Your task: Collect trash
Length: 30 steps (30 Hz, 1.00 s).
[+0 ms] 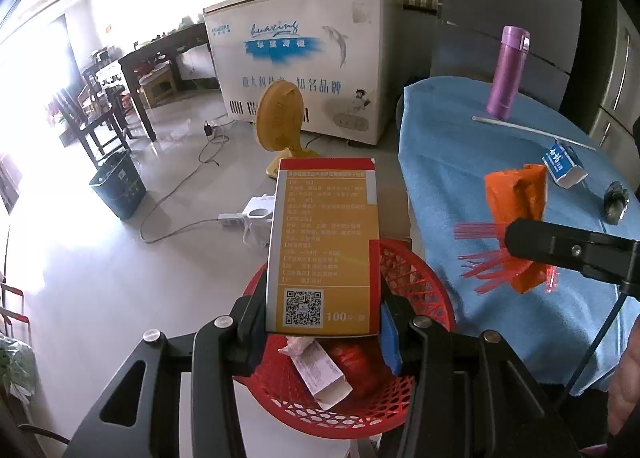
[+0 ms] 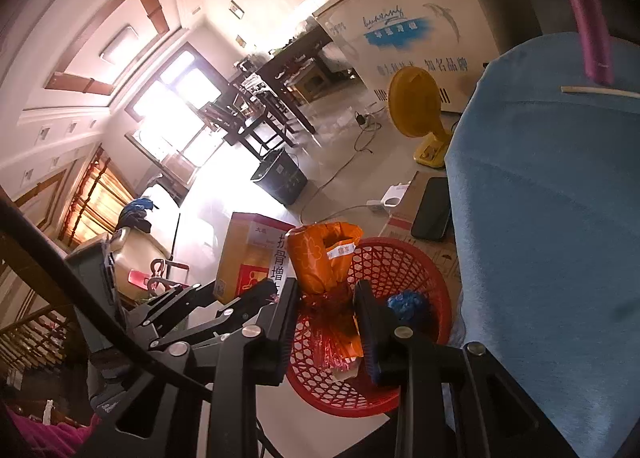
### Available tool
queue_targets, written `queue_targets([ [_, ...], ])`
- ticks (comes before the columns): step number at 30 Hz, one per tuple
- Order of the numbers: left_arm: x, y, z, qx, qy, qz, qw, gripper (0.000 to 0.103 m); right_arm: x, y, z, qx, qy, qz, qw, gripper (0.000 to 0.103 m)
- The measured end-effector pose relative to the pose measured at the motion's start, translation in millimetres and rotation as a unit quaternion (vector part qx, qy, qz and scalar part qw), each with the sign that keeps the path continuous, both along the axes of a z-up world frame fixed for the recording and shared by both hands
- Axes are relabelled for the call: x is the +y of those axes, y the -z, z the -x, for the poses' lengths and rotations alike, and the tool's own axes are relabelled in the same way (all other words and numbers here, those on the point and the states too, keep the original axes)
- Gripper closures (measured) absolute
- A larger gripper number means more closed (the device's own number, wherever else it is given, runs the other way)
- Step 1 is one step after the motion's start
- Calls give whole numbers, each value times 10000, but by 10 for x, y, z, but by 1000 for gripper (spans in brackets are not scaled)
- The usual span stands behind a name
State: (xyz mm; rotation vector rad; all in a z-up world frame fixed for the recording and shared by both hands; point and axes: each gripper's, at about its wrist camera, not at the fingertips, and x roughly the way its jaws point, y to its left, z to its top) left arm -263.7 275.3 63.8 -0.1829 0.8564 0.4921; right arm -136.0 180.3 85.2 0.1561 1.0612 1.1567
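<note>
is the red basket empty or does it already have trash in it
Not empty. In the red basket, a small white carton and a red wrapper lie on the bottom; the right wrist view also shows a blue wad.

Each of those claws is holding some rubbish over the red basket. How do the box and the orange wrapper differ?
The yellow box is stiff, flat-sided and printed with text and a square code; the orange wrapper is soft, crumpled and has a red fringe. The left gripper holds the box, the right gripper the wrapper. Both hang above the red basket.
</note>
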Motion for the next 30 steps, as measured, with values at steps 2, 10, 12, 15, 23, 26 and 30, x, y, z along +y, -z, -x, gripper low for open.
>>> queue_targets([
  [2, 9, 14, 10, 12, 1, 13, 10000, 55, 43, 31, -11, 25, 3, 22, 10000, 73],
  [10, 47, 71, -39, 90, -32, 76, 9999, 55, 165, 157, -52, 131, -2, 105, 9999, 72],
  [12, 62, 92, -46, 109, -45, 117, 9999, 55, 188, 176, -56, 153, -17, 124, 9998, 70],
  [15, 91, 129, -58, 134, -60, 198, 9997, 54, 226, 209, -57, 253, -35, 113, 9996, 70],
  [23, 163, 232, -34, 270, -35, 344, 9990, 41, 191, 362, -180, 909, 161, -126, 9957, 32],
  [26, 166, 254, -32, 333, -61, 377, 9987, 41, 130, 355, -226, 863, 289, -171, 9957, 32],
  [30, 103, 246, -55, 368, 0, 359, 9987, 41, 44, 328, -254, 752, 420, -202, 9961, 32],
])
